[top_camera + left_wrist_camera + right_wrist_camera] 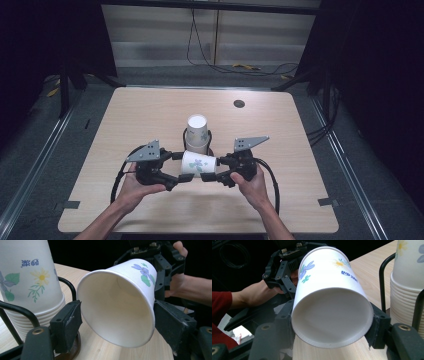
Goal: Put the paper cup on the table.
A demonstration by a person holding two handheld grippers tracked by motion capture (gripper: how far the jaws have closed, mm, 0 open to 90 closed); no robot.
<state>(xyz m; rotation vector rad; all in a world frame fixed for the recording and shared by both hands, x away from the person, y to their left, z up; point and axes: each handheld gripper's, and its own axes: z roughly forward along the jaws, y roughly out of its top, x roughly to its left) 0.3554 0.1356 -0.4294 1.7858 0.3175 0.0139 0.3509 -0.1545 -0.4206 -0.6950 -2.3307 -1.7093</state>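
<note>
A white paper cup [199,164] with blue flowers lies level in the air between my two grippers, just in front of the cup stack. My right gripper [212,167] is shut on its base end; in the right gripper view the cup's bottom [332,315] sits squeezed between the pads of that gripper [332,325]. My left gripper [179,167] straddles the open mouth. In the left gripper view both pads of that gripper [117,317] rest against the rim of the cup [120,305].
An upside-down stack of matching cups [197,132] stands in a black wire holder [184,136] at the centre of the wooden table [150,110], close behind the held cup. A round cable hole [239,104] lies at the back right. Both cables trail toward the table's near edge.
</note>
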